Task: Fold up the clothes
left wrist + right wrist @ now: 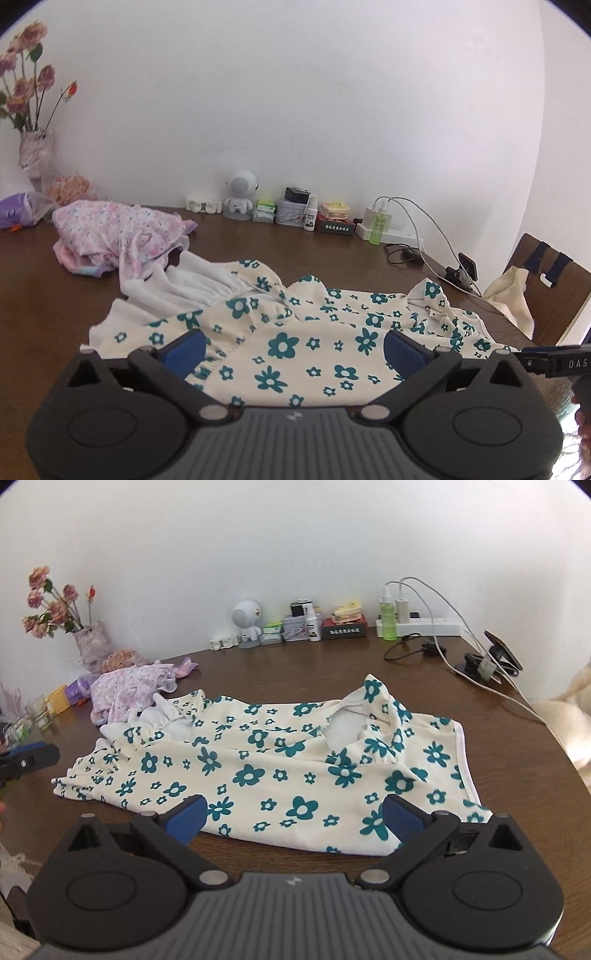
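Between folds: cream cotton garment with teal flowers (280, 771) lying half-folded on brown wooden worktop (295, 672). Left tongs (293, 350) and right tongs (293, 814) spread wide, pinching nothing. Next, probably: regrip an edge, fold again.

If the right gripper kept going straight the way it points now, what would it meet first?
Most likely the cream garment with teal flowers. The right gripper stands open, tilted down over its near edge on the brown table. Depth is hard to judge.
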